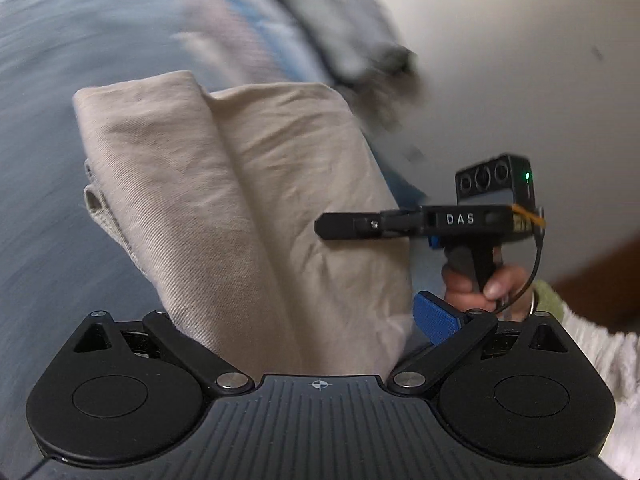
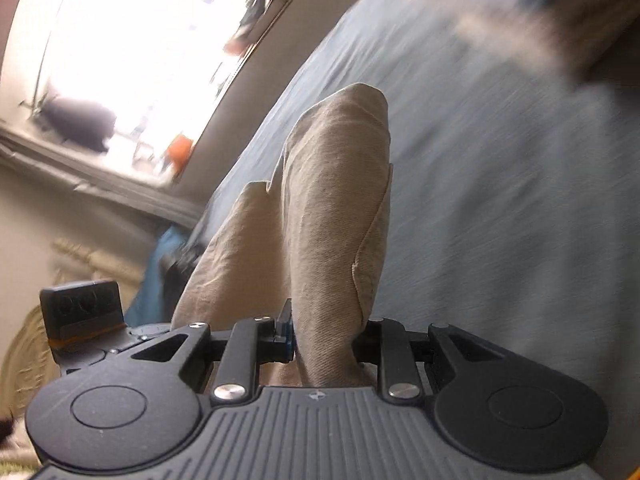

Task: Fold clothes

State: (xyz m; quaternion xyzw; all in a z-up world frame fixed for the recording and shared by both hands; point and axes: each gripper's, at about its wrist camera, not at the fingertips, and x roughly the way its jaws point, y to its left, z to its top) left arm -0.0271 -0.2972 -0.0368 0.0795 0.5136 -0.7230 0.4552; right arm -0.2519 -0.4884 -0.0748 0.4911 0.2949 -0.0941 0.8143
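A beige garment [image 1: 248, 184] of twill-like weave hangs folded lengthwise above a blue-grey bed sheet [image 1: 44, 80], with a long crease down its middle and a seamed hem at its left edge. In the right wrist view the same cloth [image 2: 336, 208] rises as a narrow, doubled column with a stitched edge along its right side.

The left hand-held gripper [image 1: 296, 336] stands wide open; the cloth passes between its spread fingers, and one blue pad [image 1: 436, 320] lies just beside the fabric's right edge. Whether the pads press the cloth cannot be told.

The right hand-held gripper [image 2: 324, 344] has its jaws drawn in upon the lower end of the garment, which is pinched between them. Seen from the left wrist view, this tool [image 1: 432, 220] is held level, its fingers reaching onto the cloth from the right, with a person's hand [image 1: 480, 284] wrapped around its grip.

A blurred heap of other clothes [image 1: 280, 28] lies farther along the bed.
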